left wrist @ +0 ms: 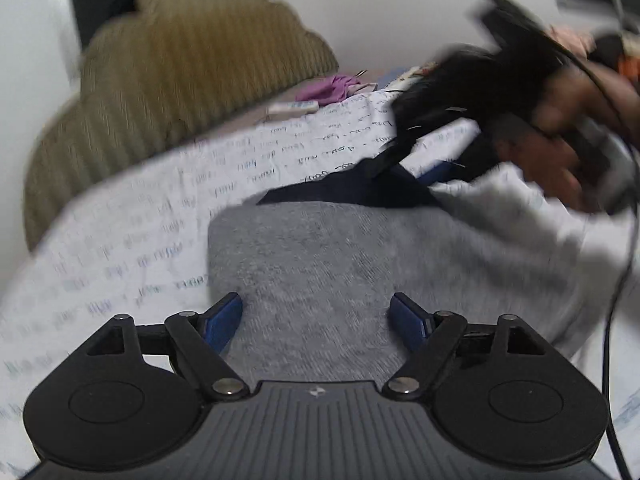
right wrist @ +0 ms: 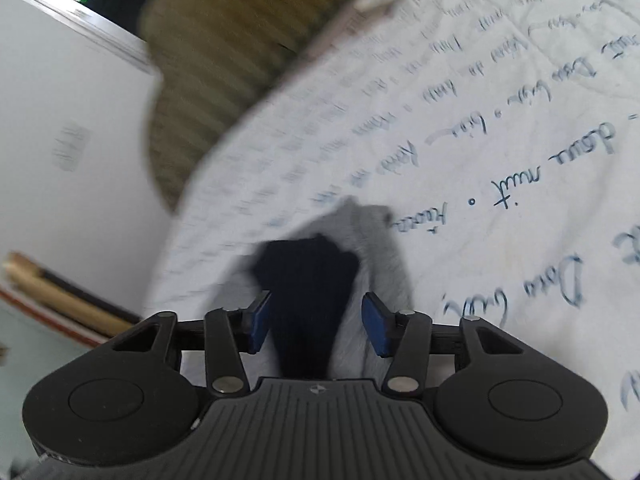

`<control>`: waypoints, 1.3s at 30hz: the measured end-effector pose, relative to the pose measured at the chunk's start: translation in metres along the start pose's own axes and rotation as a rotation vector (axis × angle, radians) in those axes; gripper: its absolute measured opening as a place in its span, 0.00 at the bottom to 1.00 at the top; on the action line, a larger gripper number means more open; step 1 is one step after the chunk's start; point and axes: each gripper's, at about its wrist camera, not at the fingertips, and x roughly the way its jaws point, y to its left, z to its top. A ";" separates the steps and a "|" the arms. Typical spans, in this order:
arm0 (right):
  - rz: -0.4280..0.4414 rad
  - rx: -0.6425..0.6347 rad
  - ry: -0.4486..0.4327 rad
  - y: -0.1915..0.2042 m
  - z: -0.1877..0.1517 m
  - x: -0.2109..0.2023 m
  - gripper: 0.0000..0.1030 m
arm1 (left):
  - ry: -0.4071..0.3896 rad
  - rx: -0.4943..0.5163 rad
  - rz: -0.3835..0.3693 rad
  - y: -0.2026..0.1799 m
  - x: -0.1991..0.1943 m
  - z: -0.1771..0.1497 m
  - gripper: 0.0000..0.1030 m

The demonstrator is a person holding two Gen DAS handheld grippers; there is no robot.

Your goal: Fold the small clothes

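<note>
A small grey garment (left wrist: pixel 320 264) with a dark navy part (left wrist: pixel 352 190) lies on a white bedsheet printed with blue handwriting (left wrist: pixel 132 216). My left gripper (left wrist: pixel 316 312) is open just above the grey cloth, its blue pads (left wrist: pixel 224 320) wide apart. In the right wrist view my right gripper (right wrist: pixel 316 324) is open, with the navy part (right wrist: pixel 308 292) and grey cloth (right wrist: pixel 372 240) between its pads (right wrist: pixel 376 328). The right gripper, held by a hand (left wrist: pixel 560 148), also shows at the garment's far right edge in the left wrist view. Both views are motion-blurred.
An olive ribbed cushion (left wrist: pixel 180 80) stands at the back left by a white wall (left wrist: pixel 380 12). Purple cloth (left wrist: pixel 332 88) and a small white object (left wrist: pixel 292 108) lie at the sheet's far edge. A black cable (left wrist: pixel 616 280) hangs at the right.
</note>
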 end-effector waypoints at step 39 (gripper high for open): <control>0.004 -0.200 -0.137 0.028 -0.169 -0.113 0.73 | -0.049 -0.331 -0.123 0.033 -0.079 -0.040 0.94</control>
